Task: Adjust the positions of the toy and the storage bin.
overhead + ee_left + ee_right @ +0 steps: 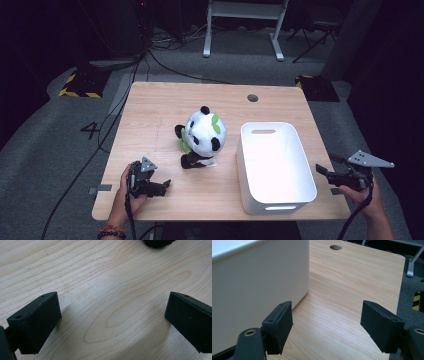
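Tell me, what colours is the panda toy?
The panda toy is black and white with green bits; the high view shows it best.

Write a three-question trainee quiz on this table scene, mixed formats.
1. True or false: the black-and-white plush panda toy lies inside the white rectangular plastic bin.
2. Which claw is nearer the panda: A) left claw B) right claw?
3. Fill in: both claws are ____, with nothing between the jaws.

Key:
1. False: it sits on the light wooden table, left of the bin.
2. A
3. open
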The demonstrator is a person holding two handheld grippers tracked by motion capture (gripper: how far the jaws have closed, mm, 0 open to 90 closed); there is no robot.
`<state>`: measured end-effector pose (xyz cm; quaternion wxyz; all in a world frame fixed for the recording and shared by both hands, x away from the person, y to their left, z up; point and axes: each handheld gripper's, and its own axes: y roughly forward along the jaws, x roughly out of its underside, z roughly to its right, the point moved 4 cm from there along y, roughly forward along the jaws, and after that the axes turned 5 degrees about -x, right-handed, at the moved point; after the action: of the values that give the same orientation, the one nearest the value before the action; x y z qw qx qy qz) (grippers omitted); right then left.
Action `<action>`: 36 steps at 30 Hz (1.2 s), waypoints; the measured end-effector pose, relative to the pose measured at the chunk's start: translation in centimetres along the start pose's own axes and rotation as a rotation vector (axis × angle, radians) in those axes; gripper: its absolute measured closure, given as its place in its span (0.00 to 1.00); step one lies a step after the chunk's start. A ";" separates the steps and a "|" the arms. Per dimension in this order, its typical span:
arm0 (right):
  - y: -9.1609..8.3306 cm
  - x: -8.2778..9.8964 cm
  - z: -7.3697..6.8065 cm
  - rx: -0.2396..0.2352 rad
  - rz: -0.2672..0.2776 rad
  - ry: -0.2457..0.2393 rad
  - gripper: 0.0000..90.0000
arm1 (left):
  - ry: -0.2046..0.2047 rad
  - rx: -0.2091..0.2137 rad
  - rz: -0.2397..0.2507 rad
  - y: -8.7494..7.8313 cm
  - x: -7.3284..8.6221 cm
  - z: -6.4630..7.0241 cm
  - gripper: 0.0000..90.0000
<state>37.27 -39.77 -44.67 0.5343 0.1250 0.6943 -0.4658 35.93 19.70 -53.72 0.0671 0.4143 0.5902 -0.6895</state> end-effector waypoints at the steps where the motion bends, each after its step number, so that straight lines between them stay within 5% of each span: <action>1: -0.1 -0.2 -0.1 0.002 0.005 0.003 0.29 | 0.001 0.000 0.000 0.0 0.0 0.0 0.00; 16: -0.6 -3.5 -0.7 0.014 0.040 -0.051 0.31 | 0.001 -0.001 0.000 0.0 0.0 0.0 0.00; 21: 0.2 -4.6 -0.9 0.009 0.037 -0.089 0.42 | 0.001 -0.002 0.000 0.0 0.0 0.0 0.00; 31: 2.3 -6.4 -0.4 -0.004 0.034 -0.072 0.49 | 0.004 -0.002 0.001 0.0 0.0 0.0 0.00; 36: 3.5 -7.1 -0.5 -0.037 0.022 -0.068 0.62 | 0.003 -0.003 0.004 0.0 0.0 0.0 0.00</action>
<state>42.13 -35.24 -40.38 0.5650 0.1067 0.6827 -0.4508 35.94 19.70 -53.71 0.0681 0.4165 0.5905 -0.6879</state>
